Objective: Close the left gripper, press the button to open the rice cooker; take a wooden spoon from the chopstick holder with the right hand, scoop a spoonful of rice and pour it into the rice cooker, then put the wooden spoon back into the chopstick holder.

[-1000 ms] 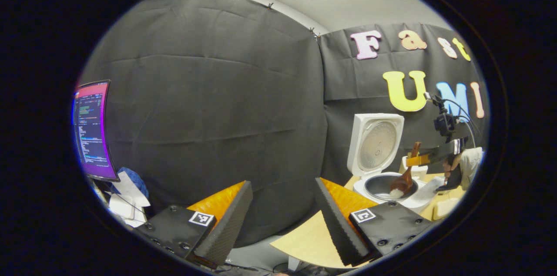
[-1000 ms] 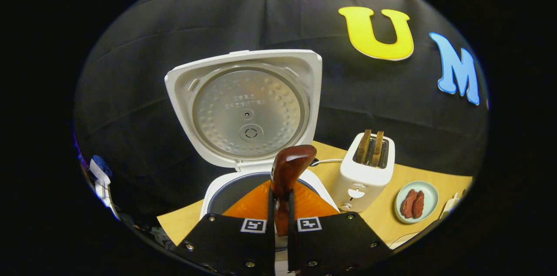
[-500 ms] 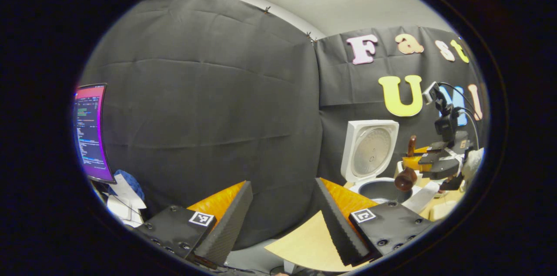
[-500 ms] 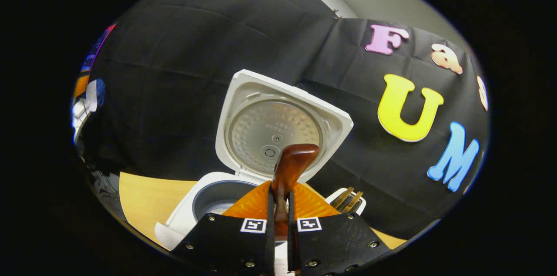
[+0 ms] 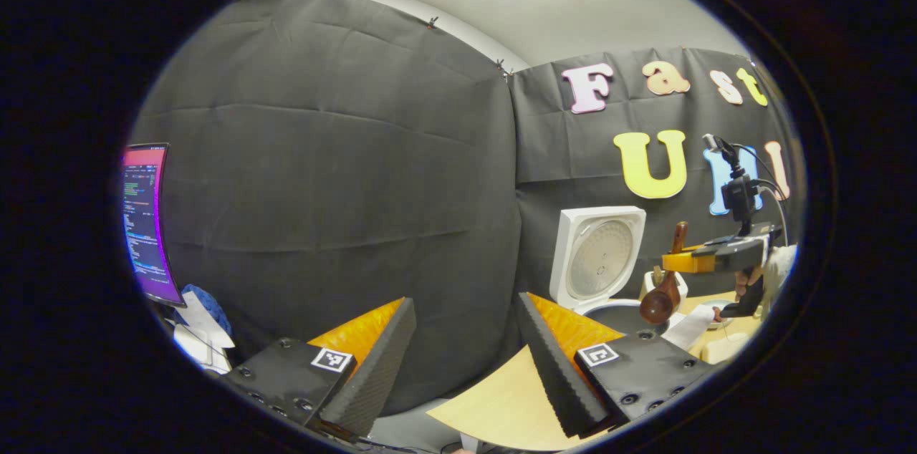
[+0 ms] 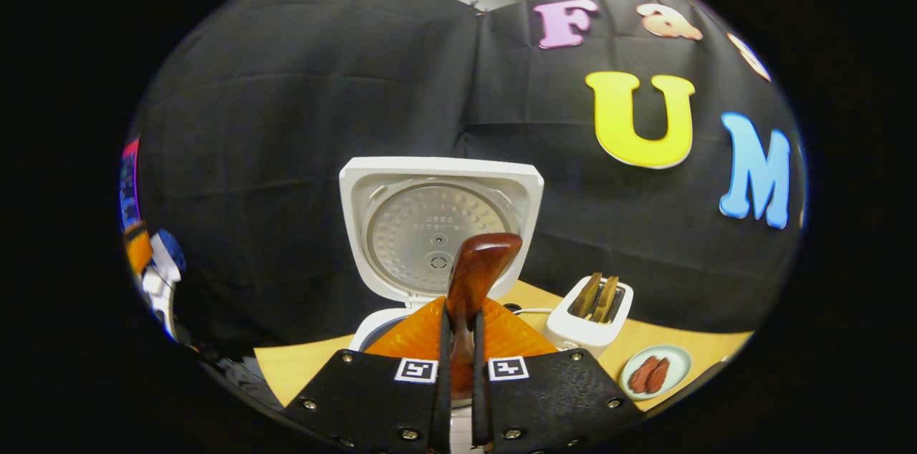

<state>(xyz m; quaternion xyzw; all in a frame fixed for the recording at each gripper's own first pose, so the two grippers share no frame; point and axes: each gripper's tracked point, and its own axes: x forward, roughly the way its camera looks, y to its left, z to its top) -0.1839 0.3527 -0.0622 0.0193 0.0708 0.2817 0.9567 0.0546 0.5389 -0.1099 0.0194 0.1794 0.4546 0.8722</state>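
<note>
The white rice cooker [image 5: 598,261] stands open on the table with its lid [image 6: 438,225] upright. My right gripper [image 6: 458,318] is shut on the handle of the dark wooden spoon [image 6: 476,275], which sticks up in front of the lid. In the left gripper view the right gripper [image 5: 677,261] holds the spoon [image 5: 659,300] with its bowl hanging just above the right side of the cooker's pot [image 5: 623,311]. A hand holds that gripper. My left gripper [image 5: 466,300] is open with nothing between its fingers, well to the left of the cooker.
A white toaster [image 6: 591,314] with two slices stands right of the cooker. A small plate [image 6: 648,372] with red pieces lies in front of it. The wooden table [image 5: 501,404] ends near my left gripper. A lit monitor [image 5: 143,221] and clutter sit far left.
The right gripper has lifted the spoon out of the pot, where its bowl held rice a second ago, and levelled out. The left gripper has barely moved.
</note>
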